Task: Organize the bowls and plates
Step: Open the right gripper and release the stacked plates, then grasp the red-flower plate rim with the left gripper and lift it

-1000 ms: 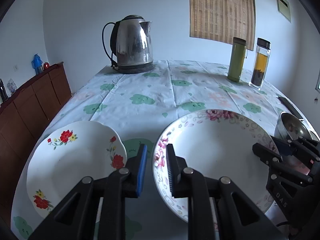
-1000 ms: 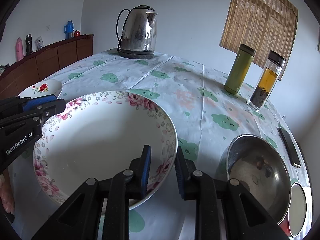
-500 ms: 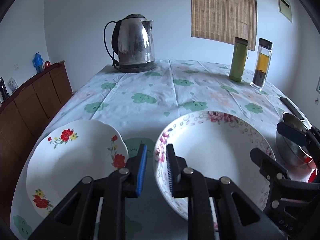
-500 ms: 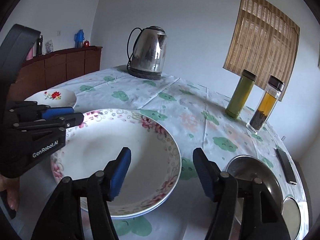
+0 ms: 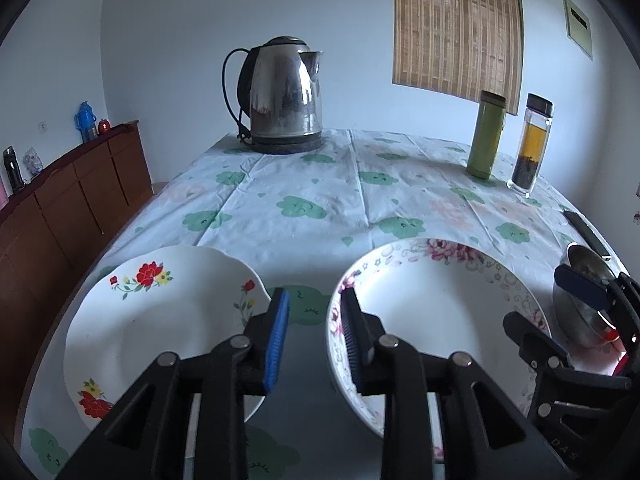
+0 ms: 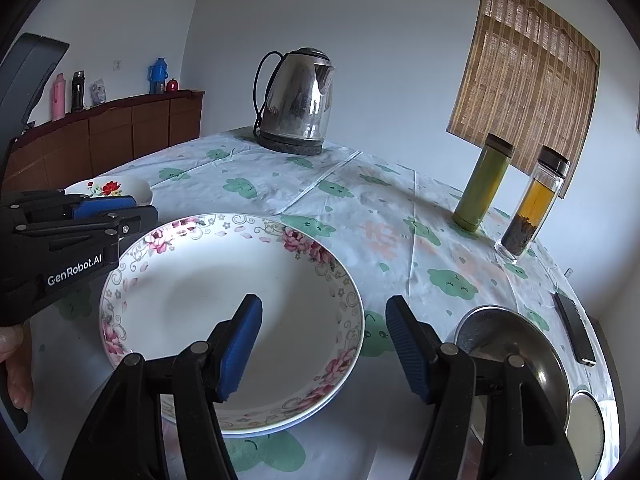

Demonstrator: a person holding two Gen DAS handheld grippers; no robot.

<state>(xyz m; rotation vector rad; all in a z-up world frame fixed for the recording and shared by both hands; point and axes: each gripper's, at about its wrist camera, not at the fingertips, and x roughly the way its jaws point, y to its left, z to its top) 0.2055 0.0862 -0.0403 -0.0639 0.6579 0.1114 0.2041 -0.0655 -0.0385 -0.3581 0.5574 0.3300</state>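
Note:
A pink-flowered plate (image 6: 224, 296) lies on the tablecloth, stacked on another plate; it also shows in the left wrist view (image 5: 432, 304). A red-flowered white plate (image 5: 160, 320) lies to its left, also in the right wrist view (image 6: 112, 189). A steel bowl (image 6: 516, 352) sits to the right, also in the left wrist view (image 5: 584, 292). My left gripper (image 5: 314, 336) hovers between the two plates, jaws a narrow gap apart, holding nothing. My right gripper (image 6: 324, 344) is open and empty above the pink plate's right rim.
A steel kettle (image 5: 284, 96) stands at the table's far side. A green bottle (image 5: 486, 136) and a tea bottle (image 5: 530, 144) stand far right. A dark phone (image 6: 576, 328) lies by the right edge. A wooden sideboard (image 5: 72, 200) runs along the left.
My right gripper opened, let go of the pink plate's rim and lifted back. The left gripper stayed almost still.

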